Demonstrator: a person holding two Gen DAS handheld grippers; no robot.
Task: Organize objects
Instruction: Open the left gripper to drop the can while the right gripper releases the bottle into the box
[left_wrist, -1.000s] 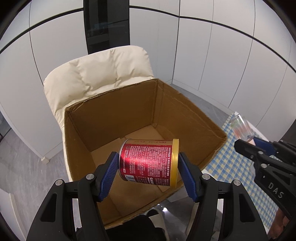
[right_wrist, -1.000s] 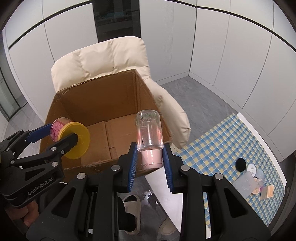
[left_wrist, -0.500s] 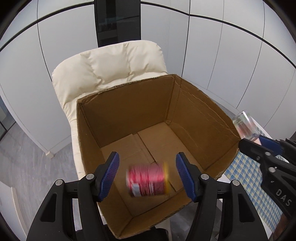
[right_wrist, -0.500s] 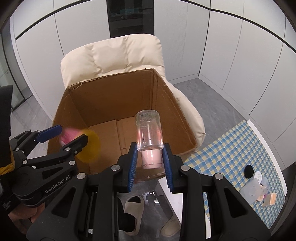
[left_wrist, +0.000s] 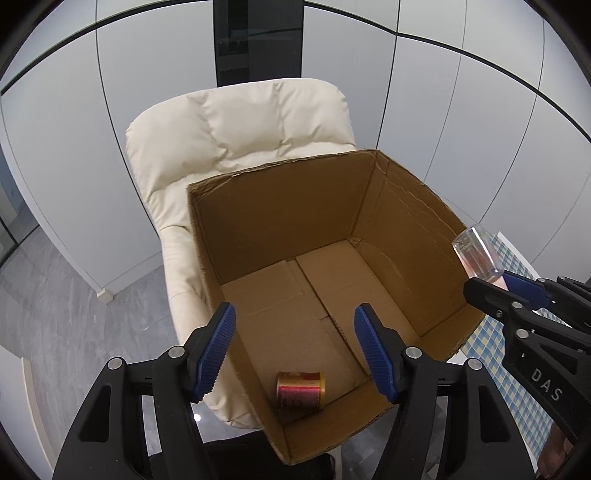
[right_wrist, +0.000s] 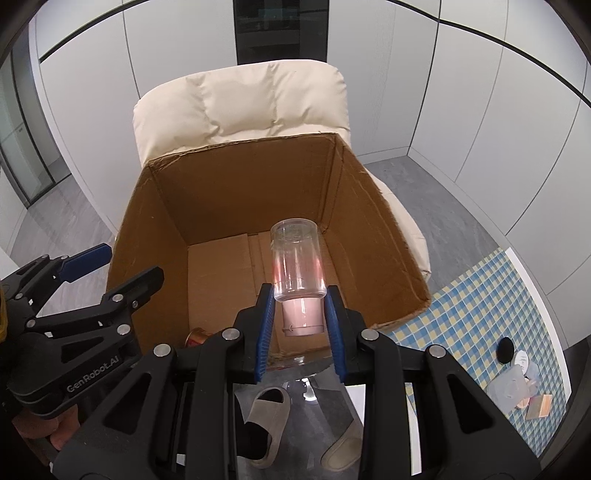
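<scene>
An open cardboard box (left_wrist: 280, 206) (right_wrist: 243, 177) rests on a cream padded chair (left_wrist: 240, 122) (right_wrist: 240, 107). A red can with gold ends (left_wrist: 301, 389) lies on its side on the box floor near the front wall; only its gold edge (right_wrist: 197, 336) shows in the right wrist view. My left gripper (left_wrist: 295, 350) hangs above the box, its jaws opening with nothing between them. My right gripper (right_wrist: 299, 325) is shut on the pink cap end of a clear plastic bottle (right_wrist: 297, 264) (left_wrist: 476, 254), held over the box's right side.
A blue-and-yellow checked cloth (right_wrist: 476, 306) covers the table at the right, with a black disc (right_wrist: 505, 347) and several small containers (right_wrist: 517, 387) on it. Below the grippers, grey slippers (right_wrist: 269, 417) stand on the grey floor. White wall panels stand behind the chair.
The left gripper let go of the red can, which dropped to the box floor. Both grippers moved further over the box; the right kept its grip on the bottle.
</scene>
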